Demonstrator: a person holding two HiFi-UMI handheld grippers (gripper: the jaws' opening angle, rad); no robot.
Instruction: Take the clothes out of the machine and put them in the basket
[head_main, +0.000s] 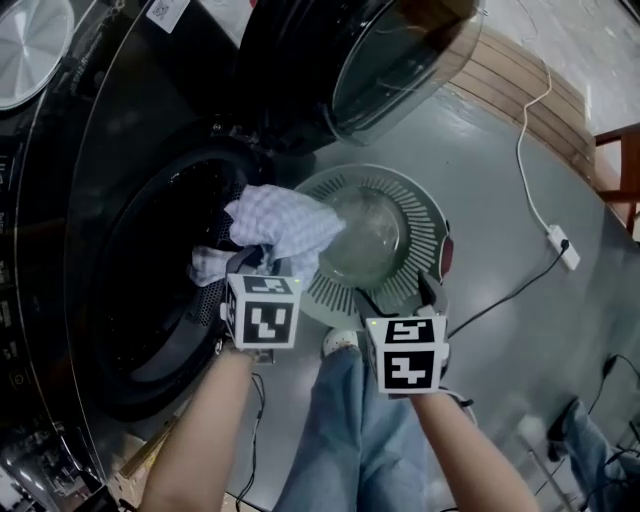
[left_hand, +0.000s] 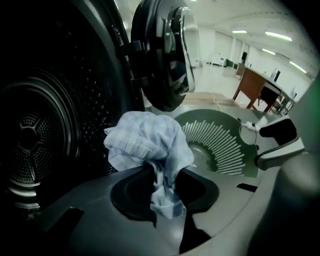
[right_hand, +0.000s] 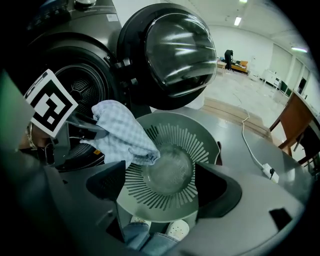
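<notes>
The jaws of the left gripper (left_hand: 162, 186) pinch the checked cloth (left_hand: 146, 139) just left of the basket (left_hand: 222, 125), above which the right gripper (right_hand: 160, 184) hangs, jaws spread and empty.

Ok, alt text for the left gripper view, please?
The left gripper pinches a bunched pale checked cloth beside the machine's dark open drum at left. Behind, the round door stands open and a green slotted basket sits at right.
</notes>
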